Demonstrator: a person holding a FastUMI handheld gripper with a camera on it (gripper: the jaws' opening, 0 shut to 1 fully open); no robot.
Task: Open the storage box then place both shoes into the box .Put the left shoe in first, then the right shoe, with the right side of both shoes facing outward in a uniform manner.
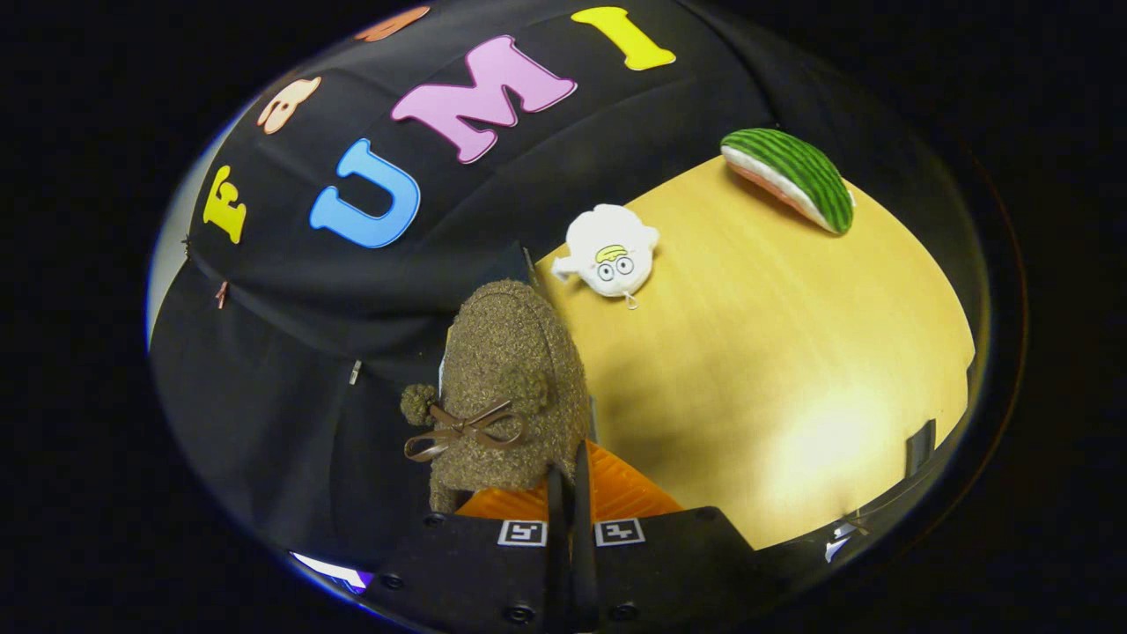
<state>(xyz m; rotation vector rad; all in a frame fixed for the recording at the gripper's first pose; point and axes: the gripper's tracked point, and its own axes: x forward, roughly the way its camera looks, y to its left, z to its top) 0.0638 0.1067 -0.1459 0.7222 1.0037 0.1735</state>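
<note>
A brown fuzzy shoe [515,370] with a brown ribbon bow [462,430] and a small pompom hangs just ahead of my fingers. It stands toe-up against the black cloth wall, beside the edge of the wooden table [792,352]. My gripper [568,493] is shut, its two fingers pressed nearly together on the shoe's lower rim, with only a thin slit between them. The shoe's sole faces away to the left and is hidden.
On the table beyond the shoe lies a white plush toy [610,251] with cartoon eyes. Farther back sits a plush watermelon slice [790,176]. A small dark object [920,445] stands at the table's near right edge. The view is strongly tilted.
</note>
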